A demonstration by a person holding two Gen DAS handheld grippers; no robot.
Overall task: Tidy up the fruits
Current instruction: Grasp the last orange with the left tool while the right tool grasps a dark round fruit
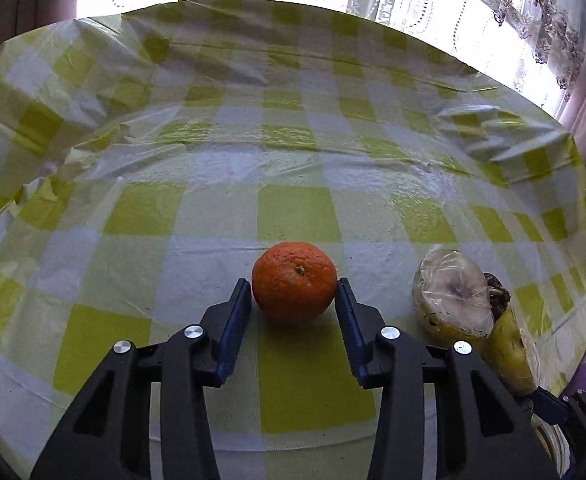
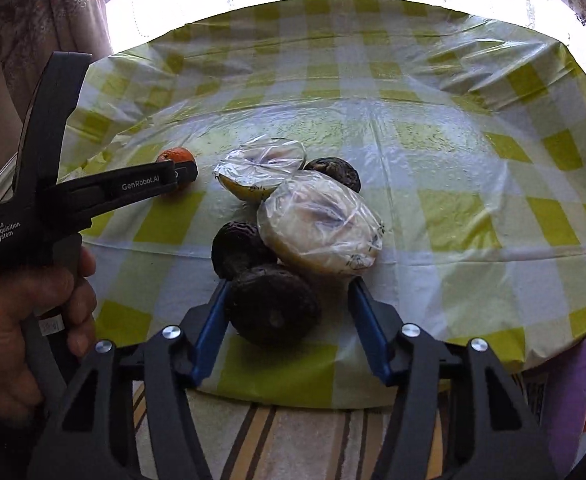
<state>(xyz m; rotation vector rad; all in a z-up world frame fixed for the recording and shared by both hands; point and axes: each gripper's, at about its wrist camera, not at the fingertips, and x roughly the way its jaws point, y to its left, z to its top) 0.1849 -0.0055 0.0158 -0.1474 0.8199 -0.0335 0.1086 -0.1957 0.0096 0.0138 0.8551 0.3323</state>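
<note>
The orange (image 1: 294,281) is being pinched by the left gripper (image 1: 294,290), pads touching both sides, ready for lifting. Right of the orange, the near dark fruit (image 2: 273,306) is being straddled by the right gripper (image 2: 289,300): left pad touching, right pad apart, so not yet gripped. Wrapped halves (image 2: 320,222) are being left just behind it.

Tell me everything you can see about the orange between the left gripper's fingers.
The orange is a small round fruit with bright, dimpled peel and a small brownish stem scar facing up toward the camera. It looks whole and unpeeled. It sits on the green-and-white checked tablecloth, between the blue pads of the left gripper; both pads look to be touching its sides. It stands apart from the plastic-wrapped fruit to its right.
</note>
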